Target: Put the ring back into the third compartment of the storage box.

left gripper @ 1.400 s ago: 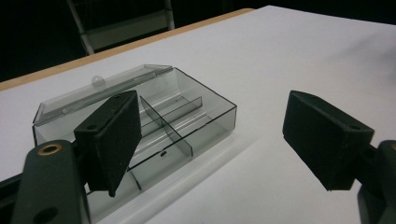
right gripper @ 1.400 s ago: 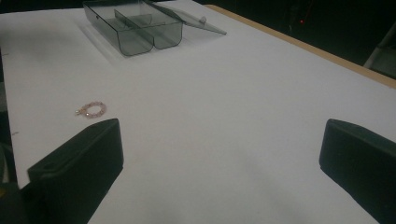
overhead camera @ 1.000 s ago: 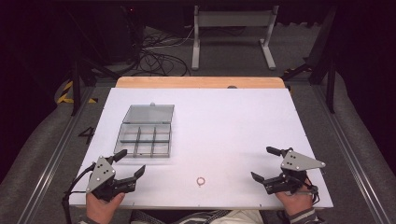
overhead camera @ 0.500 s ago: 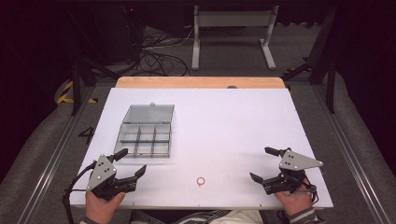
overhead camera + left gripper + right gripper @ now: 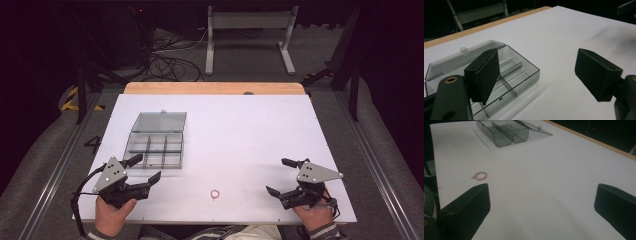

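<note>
A clear plastic organizer box point(image 5: 156, 142) with several compartments lies open on the white table point(image 5: 240, 135), its lid flat behind it. A small pink bead ring point(image 5: 215, 194) rests near the front edge. My left gripper point(image 5: 146, 168) stands open just in front of the box, nothing between its jaws; the box point(image 5: 506, 75) sits close behind its left jaw. My right gripper point(image 5: 280, 176) is open at the front right, well apart from the ring point(image 5: 480, 175), with the box point(image 5: 504, 131) far beyond.
The table has a wooden strip point(image 5: 215, 88) along its far edge. Behind it stand a metal frame point(image 5: 250, 30) and loose cables point(image 5: 170, 55) on the floor. Rails run along both sides of the table.
Both grippers have shifted very slightly; the right one edged a little toward the front. The box and the ring have stayed put.
</note>
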